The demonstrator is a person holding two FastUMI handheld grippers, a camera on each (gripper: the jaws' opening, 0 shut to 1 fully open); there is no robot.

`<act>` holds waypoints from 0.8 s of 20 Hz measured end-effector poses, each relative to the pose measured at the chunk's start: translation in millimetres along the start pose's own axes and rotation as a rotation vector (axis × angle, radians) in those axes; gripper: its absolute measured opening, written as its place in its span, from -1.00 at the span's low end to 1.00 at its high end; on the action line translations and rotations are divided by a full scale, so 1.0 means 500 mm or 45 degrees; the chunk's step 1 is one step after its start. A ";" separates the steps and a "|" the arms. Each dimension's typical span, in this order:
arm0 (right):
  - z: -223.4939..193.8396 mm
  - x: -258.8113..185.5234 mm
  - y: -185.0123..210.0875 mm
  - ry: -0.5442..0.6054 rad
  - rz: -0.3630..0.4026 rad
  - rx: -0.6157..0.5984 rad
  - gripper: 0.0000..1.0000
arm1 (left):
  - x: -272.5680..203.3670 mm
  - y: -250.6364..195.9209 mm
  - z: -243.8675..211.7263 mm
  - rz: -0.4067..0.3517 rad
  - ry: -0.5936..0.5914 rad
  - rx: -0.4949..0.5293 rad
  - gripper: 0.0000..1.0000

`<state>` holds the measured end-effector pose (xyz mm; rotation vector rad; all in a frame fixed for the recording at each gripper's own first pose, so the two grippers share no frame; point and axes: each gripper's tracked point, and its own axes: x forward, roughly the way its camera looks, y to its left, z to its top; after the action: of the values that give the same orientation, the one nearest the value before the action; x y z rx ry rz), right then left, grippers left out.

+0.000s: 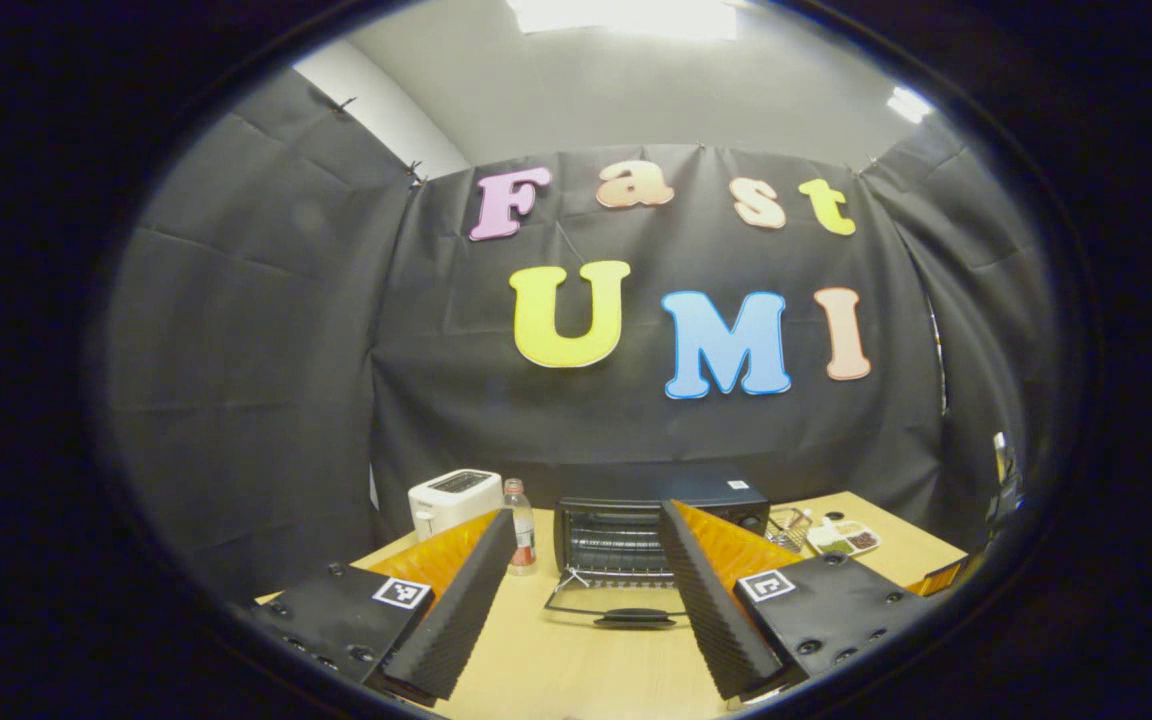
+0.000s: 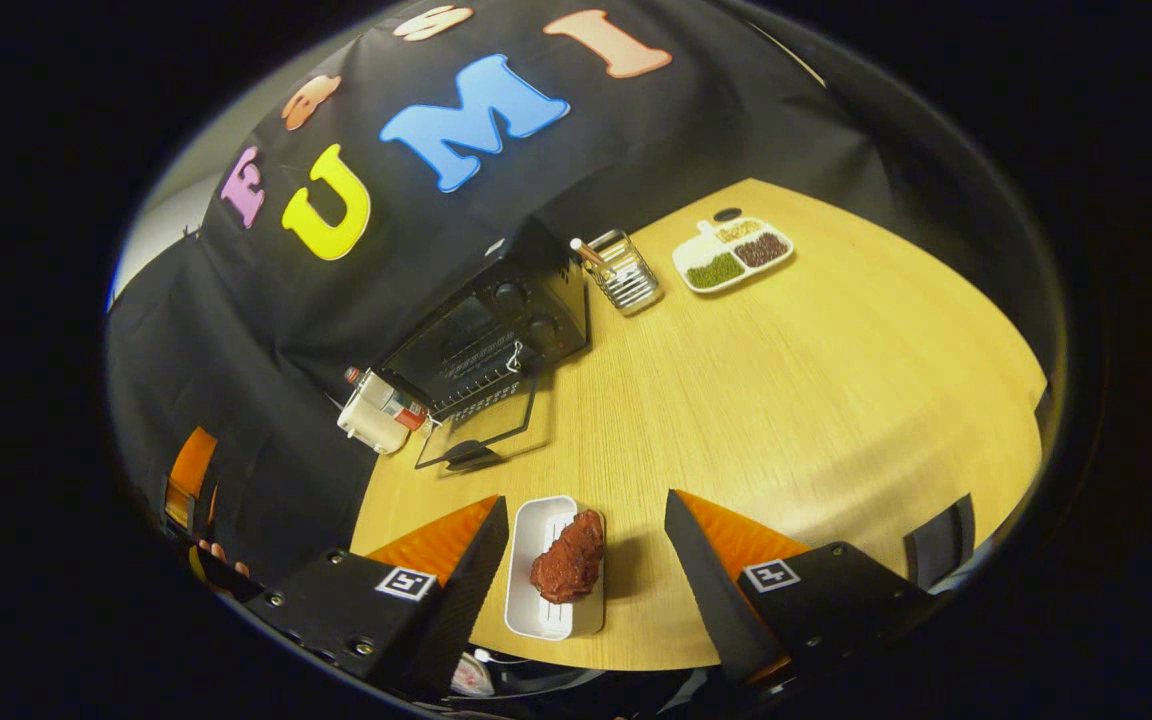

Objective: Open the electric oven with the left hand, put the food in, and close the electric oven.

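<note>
While the left gripper (image 1: 586, 590) hangs above the wooden tabletop (image 1: 556, 660) with its jaws wide apart and nothing between them, the electric oven (image 1: 656, 535) stands straight ahead of it, just beyond its fingertips. The oven door (image 1: 621, 605) is folded down flat onto the tabletop in front of the oven, its dark handle nearest the gripper, and the wire rack inside the oven shows through the opening. Just left of the oven, as this view has it, stands a small clear bottle (image 1: 520, 525) with a red band, and left of that a white toaster (image 1: 454, 500). On the oven's other side sit a wire holder (image 1: 788, 526) and, past it, a white divided dish (image 1: 844, 538) of dry goods.

In the right gripper view, the right gripper (image 2: 586, 570) also has its jaws spread apart, gripping nothing. Between its fingers, low on the tabletop and well short of the oven, lies a white tray (image 2: 528, 600) carrying the food (image 2: 568, 558), a reddish-brown lump; whether either finger touches the tray cannot be told. Farther on, the oven (image 2: 491, 335) stands against the cloth wall with its door (image 2: 481, 430) dropped open toward the tray. The toaster (image 2: 372, 420) and bottle (image 2: 386, 397) lie at the oven's left end, the wire holder (image 2: 624, 272) with a stick in it touches close to its right end, and the divided dish (image 2: 734, 256) rests beyond the holder.
</note>
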<state>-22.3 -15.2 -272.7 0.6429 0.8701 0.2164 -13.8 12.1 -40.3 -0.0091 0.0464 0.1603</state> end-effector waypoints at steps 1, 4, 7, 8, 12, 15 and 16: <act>-0.008 0.008 -0.002 0.029 0.014 0.032 0.92 | -0.002 0.004 0.003 0.004 0.001 -0.001 1.00; -0.033 0.022 0.000 0.097 0.057 0.129 0.92 | -0.015 0.016 0.020 0.013 -0.023 0.000 1.00; -0.047 0.041 0.000 0.151 0.076 0.214 0.82 | -0.018 0.033 0.024 0.028 -0.029 0.021 0.91; -0.060 0.066 0.006 0.173 0.086 0.231 0.64 | -0.018 0.039 0.025 0.035 -0.025 0.013 0.86; -0.094 0.084 0.012 0.246 0.095 0.309 0.51 | -0.016 0.067 0.035 0.062 -0.033 -0.038 1.00; -0.109 0.081 0.022 0.297 0.132 0.353 -0.15 | -0.010 0.078 0.031 0.067 -0.027 -0.046 1.00; -0.108 0.081 0.007 0.289 0.104 0.323 -0.15 | -0.007 0.079 0.031 0.063 -0.026 -0.045 1.00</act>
<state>-37.7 28.5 -322.2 0.9040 1.1015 0.2585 -22.7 50.7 -25.0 -0.0420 0.0237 0.2103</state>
